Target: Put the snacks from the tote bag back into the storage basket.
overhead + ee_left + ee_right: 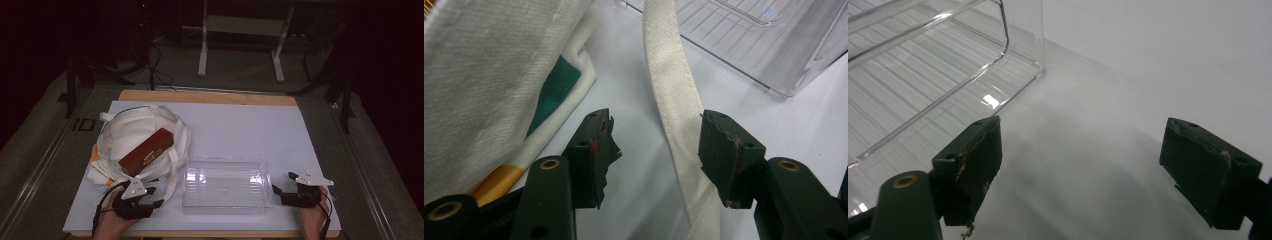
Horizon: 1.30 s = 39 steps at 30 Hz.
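white sheet (240, 125) covers the bench. cream tote bag (135, 137) lies at its left edge, a brown box (146, 151) on top. clear tray (226, 182) sits by the near edge. bag strap (674, 100) runs between the parted left gripper (656, 142) jaws, touching one pad, unclamped. right gripper (1083, 165) gapes wide beside the tray, empty.

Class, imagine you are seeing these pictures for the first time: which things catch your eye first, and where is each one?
A cream tote bag lies at the table's left with a reddish-brown box on it. Right of it, at the near edge, stands a clear plastic tray. The left gripper has its jaws either side of the bag's strap, not pressing it.
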Available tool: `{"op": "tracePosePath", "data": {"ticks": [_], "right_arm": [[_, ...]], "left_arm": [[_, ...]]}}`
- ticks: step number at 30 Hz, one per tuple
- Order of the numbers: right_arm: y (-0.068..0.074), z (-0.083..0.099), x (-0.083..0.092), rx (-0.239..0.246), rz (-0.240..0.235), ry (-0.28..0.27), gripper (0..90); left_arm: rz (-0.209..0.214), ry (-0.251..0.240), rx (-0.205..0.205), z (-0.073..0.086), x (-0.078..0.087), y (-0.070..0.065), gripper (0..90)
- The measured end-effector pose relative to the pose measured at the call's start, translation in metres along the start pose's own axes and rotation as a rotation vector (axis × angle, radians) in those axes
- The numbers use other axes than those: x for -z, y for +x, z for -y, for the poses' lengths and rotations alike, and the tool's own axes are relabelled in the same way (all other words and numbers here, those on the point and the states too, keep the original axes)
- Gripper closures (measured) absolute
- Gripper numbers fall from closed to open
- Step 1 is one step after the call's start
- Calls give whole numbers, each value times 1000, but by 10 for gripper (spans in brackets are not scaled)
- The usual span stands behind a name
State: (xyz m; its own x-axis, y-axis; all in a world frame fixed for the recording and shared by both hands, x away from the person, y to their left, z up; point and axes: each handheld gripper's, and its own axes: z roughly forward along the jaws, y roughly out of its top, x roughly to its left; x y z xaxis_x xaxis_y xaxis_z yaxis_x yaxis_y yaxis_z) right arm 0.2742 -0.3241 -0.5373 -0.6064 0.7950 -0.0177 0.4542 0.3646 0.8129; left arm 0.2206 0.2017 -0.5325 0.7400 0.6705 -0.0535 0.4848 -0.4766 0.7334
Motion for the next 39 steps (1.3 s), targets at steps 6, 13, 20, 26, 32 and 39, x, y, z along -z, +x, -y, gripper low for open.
{"op": "tracePosePath", "data": {"ticks": [6,13,20,26,32,39], "right_arm": [[-1,0,-1,-7,5,12,170],[0,-1,-2,-4,11,16,170],[2,0,0,18,19,3,171],[3,0,1,22,24,-7,173],[3,1,1,26,23,-8,173],[3,1,1,28,24,-13,173]], "left_arm": [[10,3,3,-1,0,-1,470],[21,6,-6,-4,-2,-4,464],[24,22,-21,-8,-2,-6,464],[21,20,-41,-14,1,-5,481],[24,34,-54,-19,3,-4,488],[32,52,-70,-23,4,-4,485]]}}
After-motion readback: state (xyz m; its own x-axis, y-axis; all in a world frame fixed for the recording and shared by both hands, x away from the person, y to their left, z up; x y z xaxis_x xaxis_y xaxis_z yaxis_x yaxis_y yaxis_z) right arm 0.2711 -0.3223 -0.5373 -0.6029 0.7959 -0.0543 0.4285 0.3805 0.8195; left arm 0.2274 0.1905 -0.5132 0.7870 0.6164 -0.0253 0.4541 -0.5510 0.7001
